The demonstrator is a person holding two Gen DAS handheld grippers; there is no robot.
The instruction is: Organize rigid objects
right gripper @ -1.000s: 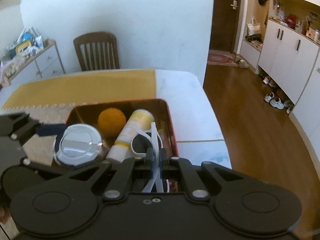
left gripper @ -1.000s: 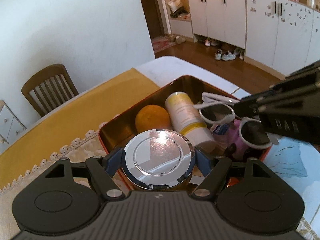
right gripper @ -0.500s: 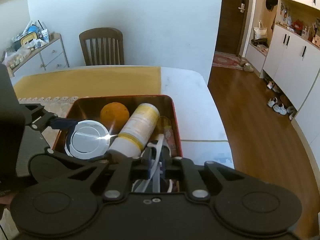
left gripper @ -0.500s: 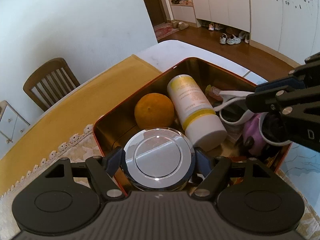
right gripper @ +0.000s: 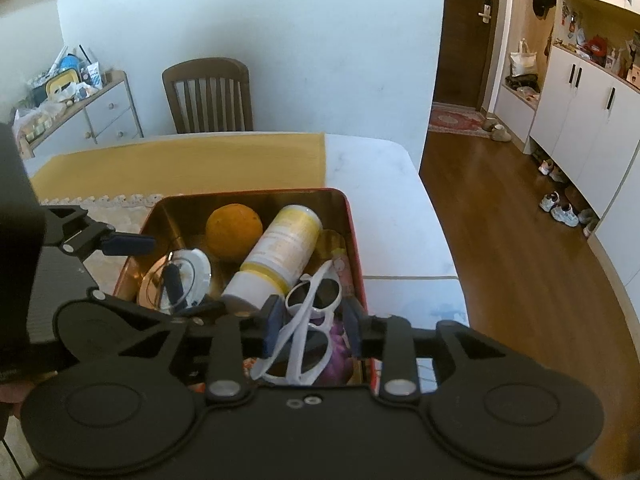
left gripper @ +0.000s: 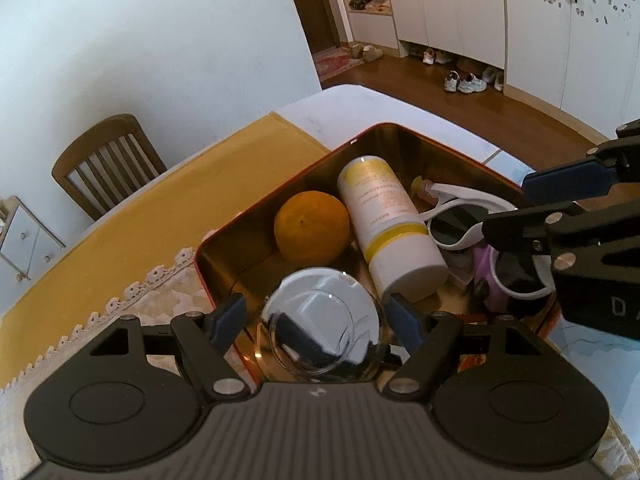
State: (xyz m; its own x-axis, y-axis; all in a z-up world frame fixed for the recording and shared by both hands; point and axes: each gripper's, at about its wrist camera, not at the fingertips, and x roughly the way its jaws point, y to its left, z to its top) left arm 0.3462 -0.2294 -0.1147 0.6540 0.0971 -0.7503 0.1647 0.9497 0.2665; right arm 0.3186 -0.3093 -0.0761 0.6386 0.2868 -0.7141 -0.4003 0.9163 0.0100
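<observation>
While the red tin (right gripper: 356, 248) sits on the tabletop (right gripper: 400, 216), the right gripper (right gripper: 314, 330) has just been opening, with the white sunglasses (right gripper: 316, 300) lying loose between its fingers. The left gripper (left gripper: 316, 318) is open around a shiny round lid (left gripper: 324, 320) in the tin.

I note a red tin (right gripper: 358, 248) with gold interior, orange fruit (right gripper: 234, 230), white-yellow bottle (right gripper: 280, 252), white-framed sunglasses (right gripper: 312, 300), mustard cloth (right gripper: 180, 168).
</observation>
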